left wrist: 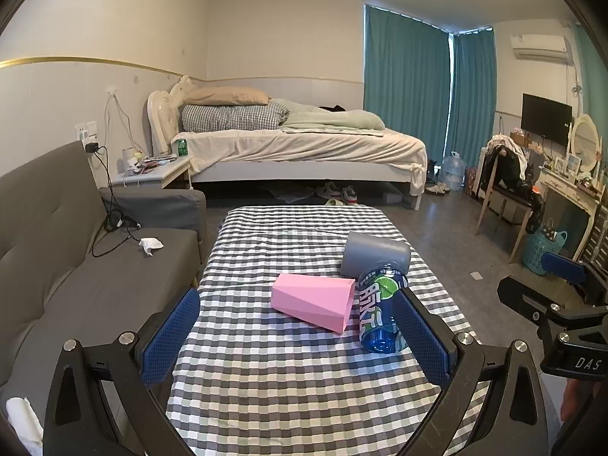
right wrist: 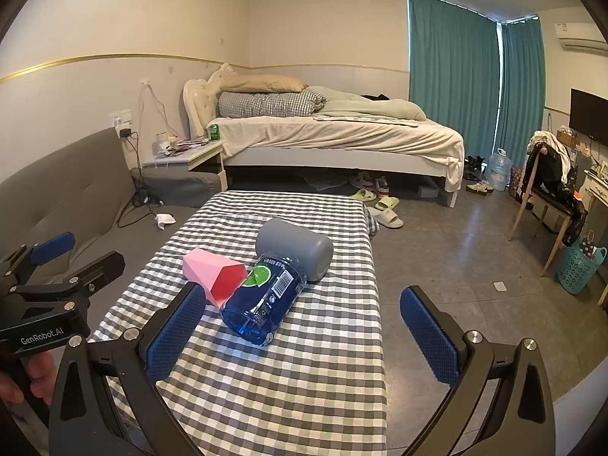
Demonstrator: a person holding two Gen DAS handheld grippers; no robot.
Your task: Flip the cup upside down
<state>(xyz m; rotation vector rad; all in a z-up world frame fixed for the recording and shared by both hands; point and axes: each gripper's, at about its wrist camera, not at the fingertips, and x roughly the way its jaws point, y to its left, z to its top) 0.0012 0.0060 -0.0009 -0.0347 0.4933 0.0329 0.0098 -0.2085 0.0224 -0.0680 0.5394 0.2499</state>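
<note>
A pink faceted cup (left wrist: pixel 313 301) lies on its side on the checkered table (left wrist: pixel 273 380), its mouth toward the right; it also shows in the right wrist view (right wrist: pixel 216 271). A grey cup (left wrist: pixel 375 256) lies on its side behind it, also in the right wrist view (right wrist: pixel 294 247). A blue bottle (left wrist: pixel 380 307) lies between them, touching both (right wrist: pixel 264 296). My left gripper (left wrist: pixel 300 338) is open and empty, just short of the pink cup. My right gripper (right wrist: pixel 304 330) is open and empty, near the bottle's base.
A grey sofa (left wrist: pixel 76 266) runs along the table's left side. A bed (left wrist: pixel 296 144) stands beyond the table's far edge. Bare floor, a chair (right wrist: pixel 547 205) and a blue basket (right wrist: pixel 581 262) lie to the right.
</note>
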